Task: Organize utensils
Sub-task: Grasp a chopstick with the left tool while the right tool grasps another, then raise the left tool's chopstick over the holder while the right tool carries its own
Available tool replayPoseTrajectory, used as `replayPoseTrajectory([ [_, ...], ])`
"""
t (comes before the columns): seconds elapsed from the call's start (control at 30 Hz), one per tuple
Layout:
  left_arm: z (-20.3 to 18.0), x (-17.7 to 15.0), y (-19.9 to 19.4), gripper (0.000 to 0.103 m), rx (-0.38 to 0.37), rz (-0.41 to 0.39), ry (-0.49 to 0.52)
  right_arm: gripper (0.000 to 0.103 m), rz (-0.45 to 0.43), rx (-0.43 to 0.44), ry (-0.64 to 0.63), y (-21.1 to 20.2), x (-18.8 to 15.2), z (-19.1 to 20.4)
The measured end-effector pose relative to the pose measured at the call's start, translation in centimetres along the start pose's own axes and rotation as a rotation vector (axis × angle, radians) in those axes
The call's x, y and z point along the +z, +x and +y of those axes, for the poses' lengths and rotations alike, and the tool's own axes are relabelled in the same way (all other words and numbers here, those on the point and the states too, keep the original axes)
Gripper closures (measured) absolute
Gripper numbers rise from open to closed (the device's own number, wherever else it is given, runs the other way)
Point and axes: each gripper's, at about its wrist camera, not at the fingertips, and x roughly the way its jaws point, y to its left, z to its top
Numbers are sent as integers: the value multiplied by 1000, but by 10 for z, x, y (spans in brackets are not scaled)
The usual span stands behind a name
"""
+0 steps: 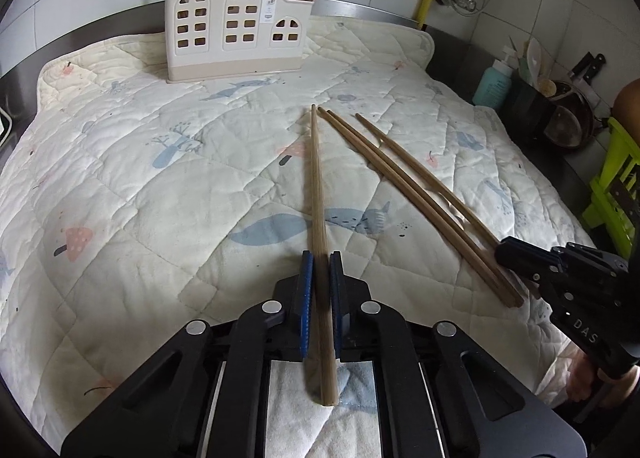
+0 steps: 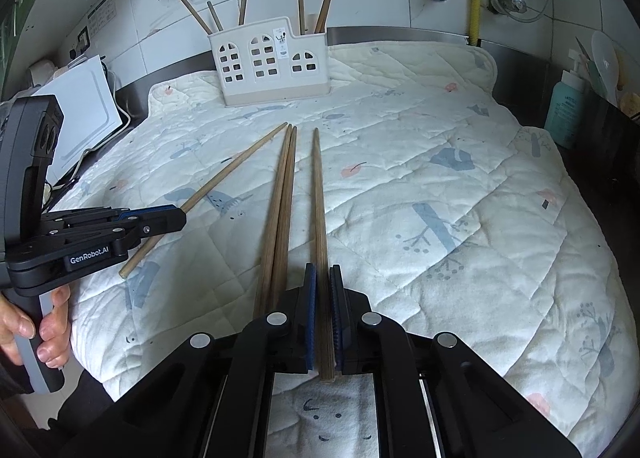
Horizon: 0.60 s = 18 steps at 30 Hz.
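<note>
L gripper (image 1: 320, 270) & R gripper (image 2: 323, 282) fingers each pinch one chopstick; two chopsticks (image 2: 280, 209) lie btwn on quilted mat (image 2: 440, 177).

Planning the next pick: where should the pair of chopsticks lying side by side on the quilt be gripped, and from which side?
Grip the pair of chopsticks at the thick butt ends nearest the person, coming in low along their length as with the chopsticks already held. They lie touching, tips toward the holder, so one closure across both could probably take them together.
</note>
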Motion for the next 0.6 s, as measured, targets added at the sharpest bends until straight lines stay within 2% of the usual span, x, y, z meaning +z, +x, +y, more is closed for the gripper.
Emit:
replayPoseTrajectory([
  [0.2, 4, 0, -10, 98, 1, -24, -18, 97, -52, -23, -24, -21, 8, 4],
  [0.37, 11, 6, -38, 98, 30, -124, -18, 97, -115, -28, -38, -44, 23, 10],
  [0.6, 21, 20, -68, 98, 16, -226, -10, 97, -203, -1, -48, -72, 53, 24],
])
